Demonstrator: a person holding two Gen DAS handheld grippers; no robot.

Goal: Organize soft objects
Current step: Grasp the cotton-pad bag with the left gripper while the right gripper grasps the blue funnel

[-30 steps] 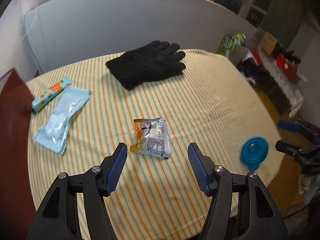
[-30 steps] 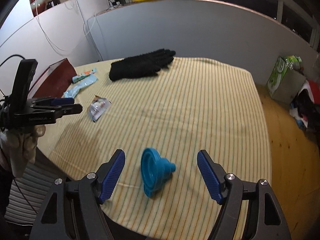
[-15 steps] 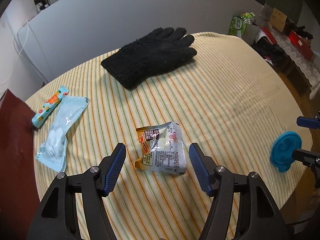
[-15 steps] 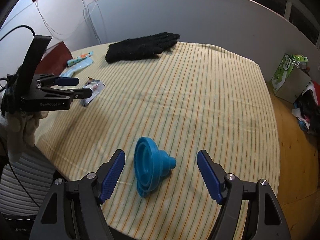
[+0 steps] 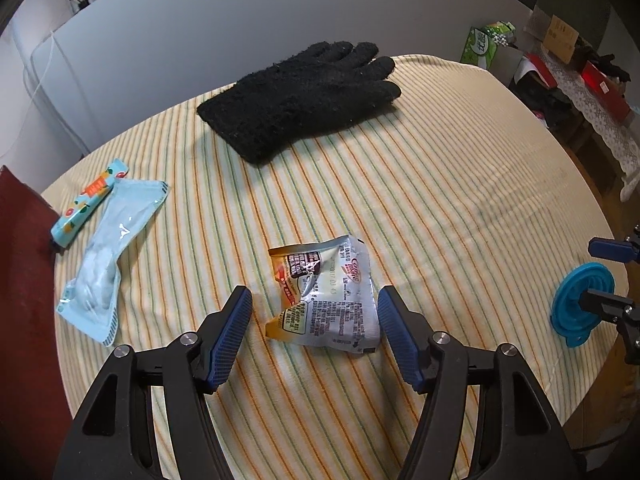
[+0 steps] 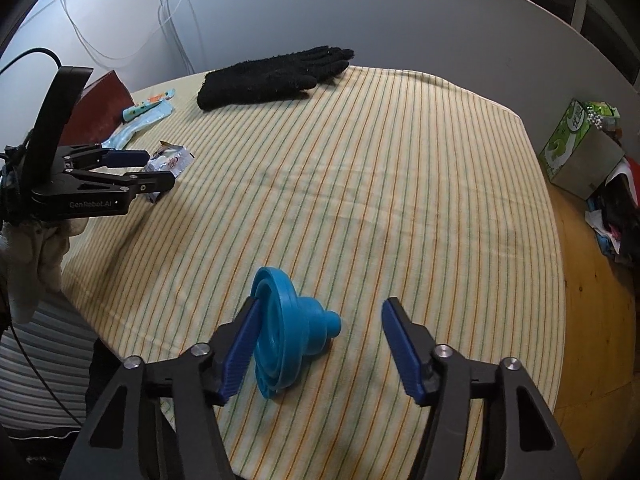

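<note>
We see a striped table (image 5: 460,168) bearing glove (image 5: 304,96), foil sachet (image 5: 328,292), blue packet (image 5: 108,248), patterned stick (image 5: 88,204), funnel (image 6: 288,336).

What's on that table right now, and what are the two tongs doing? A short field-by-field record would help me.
surface: striped cloth
left tongs: open, either side of the silver packet
right tongs: open, around the blue funnel, which lies on its side
far edge: black glove, flat
left edge: pale blue pouch, small patterned tube beside it
held: nothing

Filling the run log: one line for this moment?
left gripper: open, straddling crumpled silver snack packet | right gripper: open, around blue collapsible funnel
</note>
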